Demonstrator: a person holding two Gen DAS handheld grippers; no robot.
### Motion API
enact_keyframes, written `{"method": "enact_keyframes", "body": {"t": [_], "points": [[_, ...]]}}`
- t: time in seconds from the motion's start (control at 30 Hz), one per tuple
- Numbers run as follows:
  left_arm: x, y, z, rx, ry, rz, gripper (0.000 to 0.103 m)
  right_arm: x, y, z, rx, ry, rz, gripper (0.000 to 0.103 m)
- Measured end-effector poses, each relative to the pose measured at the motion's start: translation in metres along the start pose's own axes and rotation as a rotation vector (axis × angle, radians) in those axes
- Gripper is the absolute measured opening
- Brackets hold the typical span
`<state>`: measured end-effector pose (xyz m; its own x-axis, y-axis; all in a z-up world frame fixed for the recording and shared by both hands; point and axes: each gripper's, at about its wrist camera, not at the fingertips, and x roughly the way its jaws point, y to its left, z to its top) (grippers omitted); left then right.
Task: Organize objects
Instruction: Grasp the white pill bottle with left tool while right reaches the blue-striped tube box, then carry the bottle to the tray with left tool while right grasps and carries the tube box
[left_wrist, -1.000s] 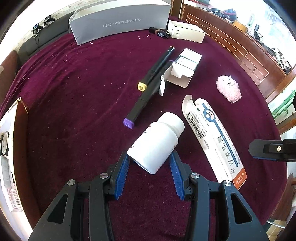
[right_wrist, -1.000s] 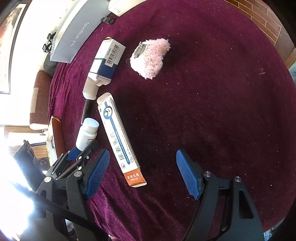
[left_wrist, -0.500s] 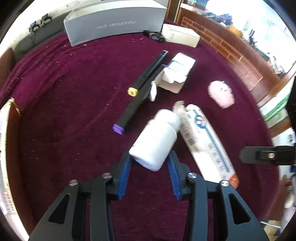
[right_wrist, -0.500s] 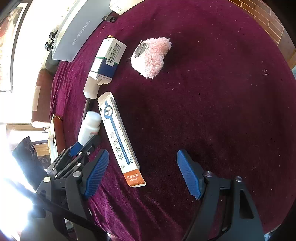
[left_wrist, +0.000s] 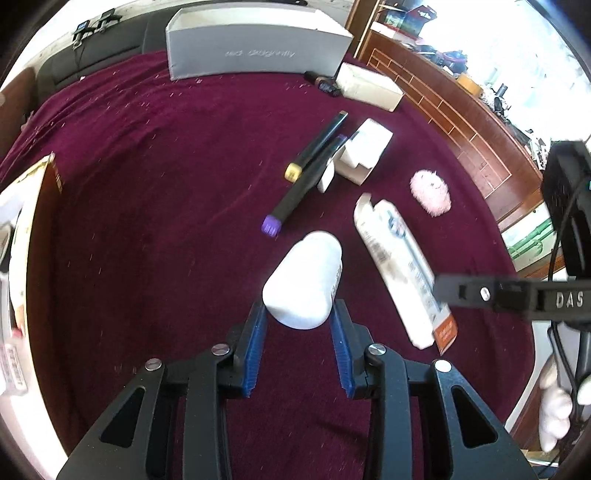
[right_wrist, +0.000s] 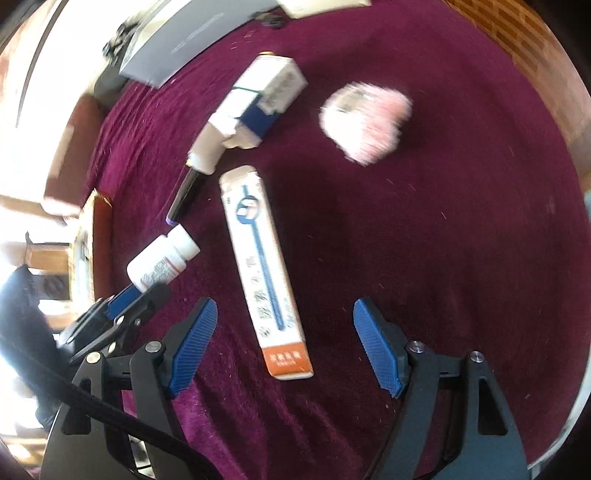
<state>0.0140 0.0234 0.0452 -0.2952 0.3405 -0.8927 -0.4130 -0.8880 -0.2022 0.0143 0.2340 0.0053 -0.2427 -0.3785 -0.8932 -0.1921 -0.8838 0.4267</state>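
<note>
Maroon cloth table (left_wrist: 147, 221), wood wall right; left gripper (left_wrist: 299, 325) pinches white bottle (left_wrist: 306, 280), right gripper (right_wrist: 284, 343) spread; bare cloth left.

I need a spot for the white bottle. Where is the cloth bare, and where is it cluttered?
Bare cloth: the wide stretch left of the markers, between the grey box and the left gripper, which is shut on the white bottle; also right of the long carton, below the pink fluffy thing. Crowded: markers, open small box and carton sit close together.

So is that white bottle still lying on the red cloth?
No, the white bottle is clamped between the left gripper's blue jaws.
</note>
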Motion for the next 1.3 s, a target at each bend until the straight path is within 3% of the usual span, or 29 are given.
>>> {"method": "enact_keyframes", "body": {"t": [0.13,0.37,0.47,0.53,0.57,0.6,0.67,0.73,0.97,1.1,1.3], "points": [[0.009,0.0,-0.009,0.001,0.034,0.038,0.029,0.013,0.027,0.006,-0.121,-0.011,-0.137,0.076],[0.024,-0.023,0.004,0.099,0.009,0.111,0.03,0.035,0.045,0.015,-0.211,-0.005,-0.249,0.076],[0.031,-0.036,0.005,0.159,-0.02,0.153,0.038,0.04,0.056,0.015,-0.257,-0.021,-0.316,0.076],[0.032,-0.037,0.006,0.137,-0.042,0.117,0.04,0.042,0.058,0.016,-0.264,-0.03,-0.334,0.075],[0.031,-0.037,0.007,0.138,-0.033,0.104,0.036,0.042,0.058,0.015,-0.273,-0.03,-0.349,0.067],[0.029,-0.036,0.007,0.136,-0.032,0.099,0.03,0.041,0.058,0.014,-0.278,-0.04,-0.357,0.05],[0.021,-0.025,0.008,0.063,-0.03,0.032,0.03,0.037,0.056,0.013,-0.288,-0.05,-0.389,0.028],[0.013,-0.017,0.007,0.038,-0.04,0.026,0.03,0.034,0.052,0.012,-0.285,-0.044,-0.36,0.022],[-0.019,0.004,0.003,-0.019,-0.083,0.023,0.03,0.018,0.036,0.008,-0.224,-0.025,-0.236,0.021],[-0.044,0.019,-0.002,-0.026,-0.119,0.029,0.03,0.009,0.051,0.005,-0.201,-0.024,-0.139,0.021],[-0.088,0.05,-0.021,-0.122,-0.178,0.037,0.03,-0.006,0.085,0.0,-0.206,-0.03,0.006,0.021]]}}
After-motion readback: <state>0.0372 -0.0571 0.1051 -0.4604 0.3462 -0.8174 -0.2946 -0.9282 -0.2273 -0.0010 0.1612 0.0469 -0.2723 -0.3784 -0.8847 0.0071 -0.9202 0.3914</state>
